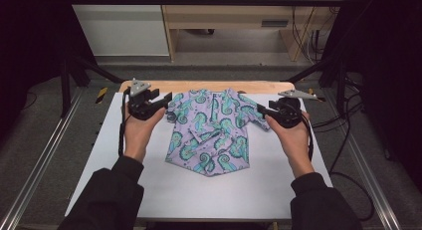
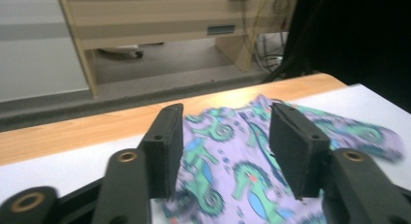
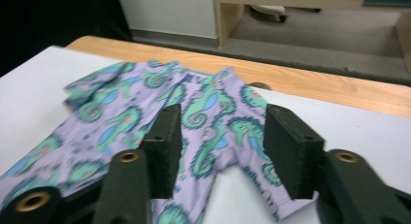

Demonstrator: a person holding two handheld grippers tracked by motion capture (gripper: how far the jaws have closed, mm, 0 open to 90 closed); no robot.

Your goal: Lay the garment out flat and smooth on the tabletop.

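High view: a purple shirt [image 1: 211, 130] with a teal seahorse print lies at the centre of the frame on a white mat [image 1: 199, 190] that covers the desk [image 1: 209, 85]. Its hem is folded to a point toward the lower edge. The left claw [image 1: 166, 101] sits at the shirt's left sleeve, the right claw [image 1: 262, 110] at its right sleeve. Both forearms enter from the bottom corners, hands [image 1: 137, 128] angled inward. Bare mat lies open to both sides and below the shirt.

Left gripper view: the left claw [image 2: 225, 146] is spread, its jaws straddling the sleeve cloth [image 2: 228, 170] without closing on it. The wooden desk edge [image 2: 63, 136] runs across the middle left.

Right gripper view: the right claw [image 3: 223, 141] is spread likewise, the sleeve [image 3: 232, 136] between the jaws. The sleeve end lies at the lower right, with bare mat beyond.
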